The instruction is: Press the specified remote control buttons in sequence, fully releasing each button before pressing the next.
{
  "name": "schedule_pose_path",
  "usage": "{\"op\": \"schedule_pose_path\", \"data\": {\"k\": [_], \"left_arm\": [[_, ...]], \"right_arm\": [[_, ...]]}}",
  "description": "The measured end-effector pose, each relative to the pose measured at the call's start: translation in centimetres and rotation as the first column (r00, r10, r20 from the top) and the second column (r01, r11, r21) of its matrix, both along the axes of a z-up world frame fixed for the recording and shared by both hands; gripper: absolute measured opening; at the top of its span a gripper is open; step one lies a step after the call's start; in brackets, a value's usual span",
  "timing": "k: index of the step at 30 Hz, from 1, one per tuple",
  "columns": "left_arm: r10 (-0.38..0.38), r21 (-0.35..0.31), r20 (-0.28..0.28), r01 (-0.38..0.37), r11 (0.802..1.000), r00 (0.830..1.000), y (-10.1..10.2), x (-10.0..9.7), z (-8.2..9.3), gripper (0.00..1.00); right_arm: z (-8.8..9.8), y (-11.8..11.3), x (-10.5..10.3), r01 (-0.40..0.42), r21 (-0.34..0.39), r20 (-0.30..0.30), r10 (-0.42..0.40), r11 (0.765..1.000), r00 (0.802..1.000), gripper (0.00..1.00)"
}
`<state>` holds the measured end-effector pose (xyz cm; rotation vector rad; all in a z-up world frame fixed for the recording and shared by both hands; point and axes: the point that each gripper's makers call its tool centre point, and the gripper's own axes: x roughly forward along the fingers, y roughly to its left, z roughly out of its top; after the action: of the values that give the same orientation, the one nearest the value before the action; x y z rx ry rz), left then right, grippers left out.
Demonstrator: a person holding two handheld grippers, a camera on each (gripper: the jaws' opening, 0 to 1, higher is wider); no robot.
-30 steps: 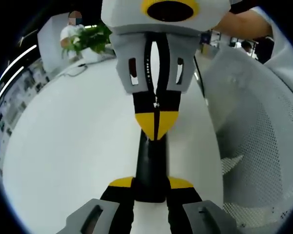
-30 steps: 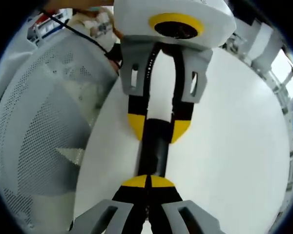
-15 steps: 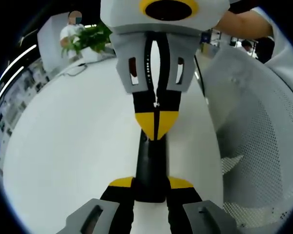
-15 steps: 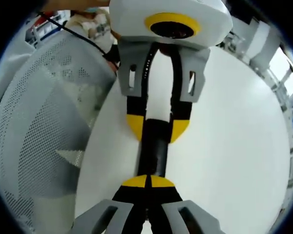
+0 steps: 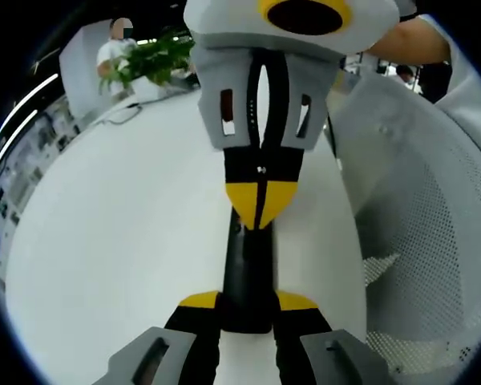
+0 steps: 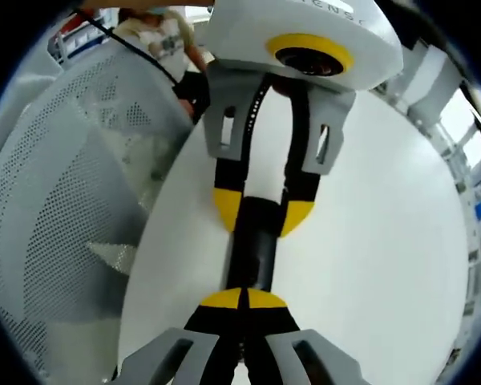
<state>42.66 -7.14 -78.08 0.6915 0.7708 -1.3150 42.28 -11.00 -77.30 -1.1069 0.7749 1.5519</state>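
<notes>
Left gripper view: left gripper (image 5: 248, 309) clamps the black remote (image 5: 247, 277) on the white table (image 5: 104, 241); right gripper (image 5: 259, 210), tips pinched together, bears on it. Lift fully before the next press (keep the remote steady). Right gripper view adds the mesh chair (image 6: 64, 200) beside the remote (image 6: 252, 249)

An office or lab-like workroom is showing here. A wide white bench (image 5: 104, 241) is stretching across the left gripper view, with a perforated white mesh chair back (image 5: 421, 241) curving beside it. A green potted plant (image 5: 148, 60) is standing at the far end, and a person in a white top (image 5: 112, 52) is standing near it. Long ceiling strip lights (image 5: 24, 104) are glowing at the left edge. In the right gripper view, pale partitions or furniture (image 6: 433, 68) are lining the far side of the room.
</notes>
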Motion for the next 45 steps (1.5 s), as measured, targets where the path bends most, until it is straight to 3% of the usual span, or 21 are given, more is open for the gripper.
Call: {"op": "schedule_pose_path", "data": {"k": [16, 36, 45], "left_arm": [[-0.001, 0.001, 0.001, 0.001, 1.0, 1.0, 0.0, 0.0, 0.0, 0.24], [-0.002, 0.0, 0.002, 0.002, 1.0, 1.0, 0.0, 0.0, 0.1, 0.24], [-0.001, -0.004, 0.001, 0.001, 1.0, 1.0, 0.0, 0.0, 0.1, 0.24]], "right_arm": [[2.0, -0.7, -0.1, 0.016, 0.016, 0.02, -0.017, 1.0, 1.0, 0.0], [2.1, -0.5, -0.4, 0.003, 0.01, 0.025, -0.003, 1.0, 1.0, 0.0], [1.2, -0.4, -0.6, 0.004, 0.002, 0.006, -0.004, 1.0, 1.0, 0.0]]}}
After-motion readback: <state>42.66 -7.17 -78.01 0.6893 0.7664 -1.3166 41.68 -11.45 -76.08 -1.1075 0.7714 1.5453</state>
